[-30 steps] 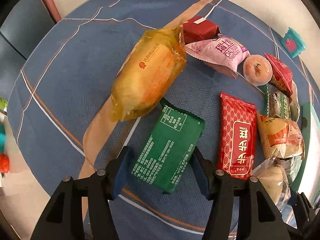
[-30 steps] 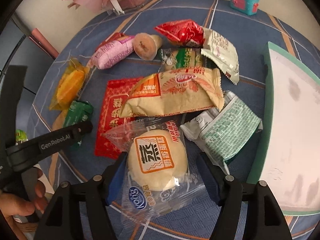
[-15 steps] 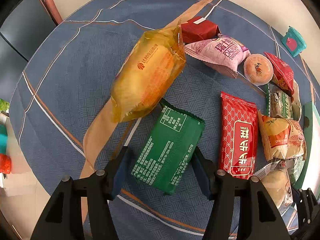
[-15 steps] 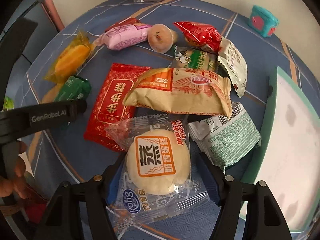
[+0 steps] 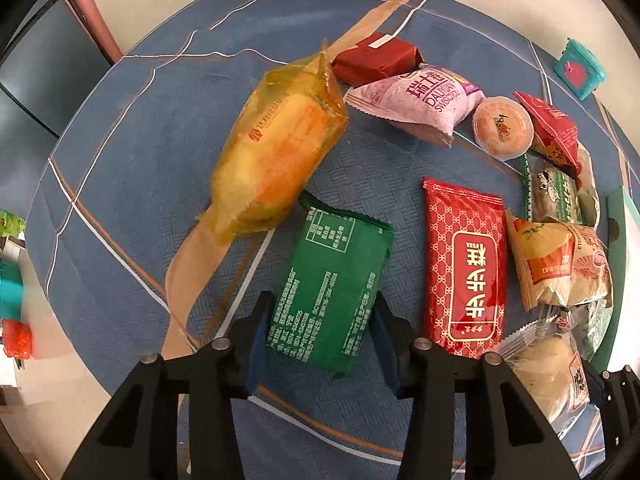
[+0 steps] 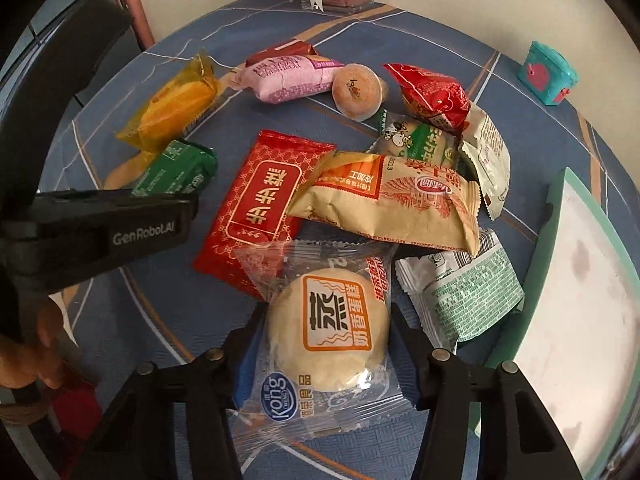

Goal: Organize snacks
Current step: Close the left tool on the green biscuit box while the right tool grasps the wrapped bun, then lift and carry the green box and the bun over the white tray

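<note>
Step in hand, I'd say: both grippers taking a first snack each off the blue tablecloth [image 5: 120, 152]. Left gripper [image 5: 320, 336] jaws closing w/ green packet [image 5: 332, 280] between them, pads at its side edges; firm pinch can't be confirmed. Right gripper [image 6: 324, 344] jaws closing round clear-wrapped bun [image 6: 328, 332], pads against its wrap. Next prob needs a firm squeeze, then a straight lift so neighbours aren't dragged: red packet [image 5: 464, 264] just right of left jaws, tan packet [image 6: 392, 208] just ahead of right ones. Only right view shows the teal-rimmed tray [image 6: 540, 256] to its right, likely drop spot; left view shows just its edge
</note>
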Tool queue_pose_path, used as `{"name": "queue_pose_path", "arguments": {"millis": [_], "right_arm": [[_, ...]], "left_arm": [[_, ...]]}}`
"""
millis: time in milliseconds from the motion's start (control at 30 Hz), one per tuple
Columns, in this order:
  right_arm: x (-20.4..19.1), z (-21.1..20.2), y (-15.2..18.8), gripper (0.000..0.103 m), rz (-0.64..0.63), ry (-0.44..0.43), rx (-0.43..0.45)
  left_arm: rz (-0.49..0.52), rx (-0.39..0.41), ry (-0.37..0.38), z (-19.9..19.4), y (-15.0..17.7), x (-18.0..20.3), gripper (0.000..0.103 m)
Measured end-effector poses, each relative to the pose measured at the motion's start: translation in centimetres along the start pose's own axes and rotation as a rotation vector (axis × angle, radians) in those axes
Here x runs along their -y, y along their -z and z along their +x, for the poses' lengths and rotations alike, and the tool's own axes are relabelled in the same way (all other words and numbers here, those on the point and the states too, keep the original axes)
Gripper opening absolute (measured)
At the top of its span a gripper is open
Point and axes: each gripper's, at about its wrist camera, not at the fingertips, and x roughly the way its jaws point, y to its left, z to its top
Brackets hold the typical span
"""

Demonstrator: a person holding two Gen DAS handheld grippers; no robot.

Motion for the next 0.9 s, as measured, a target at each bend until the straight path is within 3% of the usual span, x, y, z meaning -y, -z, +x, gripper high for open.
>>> {"name": "queue_pose_path", "arguments": {"millis": [333, 900], "right_arm": [[2.2, -2.6, -0.2, 0.058, 0.070, -0.064, 0.032], [3.2, -6.8, 0.7, 0.058, 0.141, -0.129, 0.146]], "left_arm": [[-0.023, 0.018, 0.025, -2.3, 0.9, 0.2, 0.041], [-0.069, 0.202, 0.109, -8.7, 1.7, 0.4, 0.040]]}}
